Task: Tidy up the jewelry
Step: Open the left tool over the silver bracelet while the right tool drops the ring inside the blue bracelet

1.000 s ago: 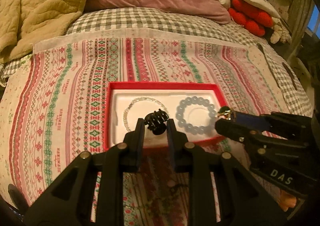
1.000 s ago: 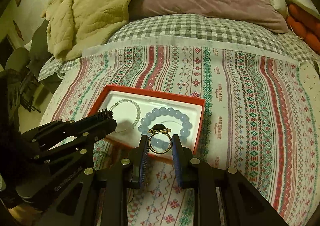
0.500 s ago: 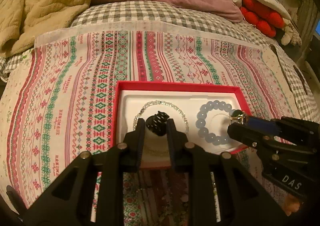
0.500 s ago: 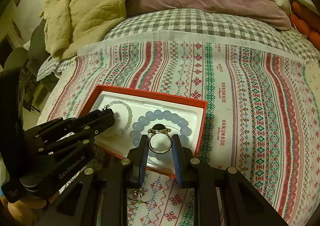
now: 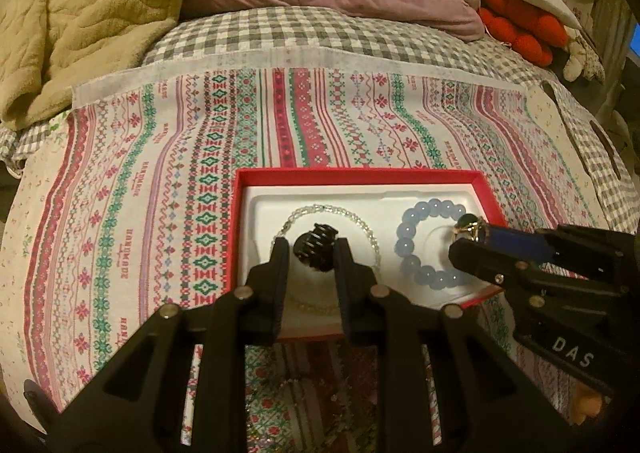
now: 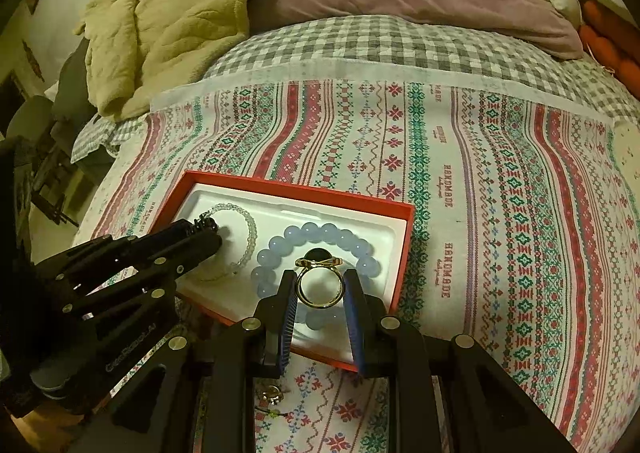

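A small black hair clip (image 5: pixel 316 247) was pinched between the narrowly parted jaws of the left gripper (image 5: pixel 310 253), at the middle of the frame above the clear bead bracelet (image 5: pixel 370 231) in the red box (image 5: pixel 360 175). A gold ring (image 6: pixel 319 285) was clamped by the right gripper (image 6: pixel 320 289) over the blue bead bracelet (image 6: pixel 320 232) (lower centre). If either were released from too high, it could be bounced off the white tray (image 6: pixel 280 213) onto the patterned cloth (image 6: pixel 500 193), or tangled in the beads.
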Available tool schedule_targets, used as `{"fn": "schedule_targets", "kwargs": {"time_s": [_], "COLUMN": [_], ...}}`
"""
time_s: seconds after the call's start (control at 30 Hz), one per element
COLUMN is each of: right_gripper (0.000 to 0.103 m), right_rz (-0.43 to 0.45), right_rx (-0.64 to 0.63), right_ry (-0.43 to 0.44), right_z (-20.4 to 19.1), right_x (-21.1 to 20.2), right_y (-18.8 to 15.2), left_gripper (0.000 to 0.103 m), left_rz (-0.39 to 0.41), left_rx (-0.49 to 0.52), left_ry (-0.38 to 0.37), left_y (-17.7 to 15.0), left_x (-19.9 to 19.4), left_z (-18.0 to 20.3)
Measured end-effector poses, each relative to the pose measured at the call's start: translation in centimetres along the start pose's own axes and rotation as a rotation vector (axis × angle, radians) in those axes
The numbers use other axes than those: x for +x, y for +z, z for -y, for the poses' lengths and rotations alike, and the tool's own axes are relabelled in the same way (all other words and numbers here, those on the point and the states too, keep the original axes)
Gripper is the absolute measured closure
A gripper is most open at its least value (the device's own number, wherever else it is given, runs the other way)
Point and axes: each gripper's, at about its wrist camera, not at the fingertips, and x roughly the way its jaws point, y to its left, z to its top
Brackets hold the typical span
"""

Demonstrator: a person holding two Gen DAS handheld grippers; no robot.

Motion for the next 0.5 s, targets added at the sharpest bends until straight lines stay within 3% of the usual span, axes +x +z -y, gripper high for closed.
{"fn": "schedule_targets", "kwargs": {"time_s": [0.4, 0.5], "right_gripper": [0.075, 0.056], "right_rz": [0.028, 0.04], "right_rx": [-0.028, -0.026], "right_ry": [0.028, 0.031], "right_z": [-0.4, -0.4], "right_x": [-1.9, -2.8], "right_y": [0.0, -0.2], "left_gripper": [0.057, 0.055], "left_rz": [0.022, 0.022], "left_rx": [-0.009, -0.006], "left_ry": [0.0, -0.007], "left_y": [-0.3, -0.5], "left_x": [-2.0, -2.7], "left_z": [-0.7, -0.6]}}
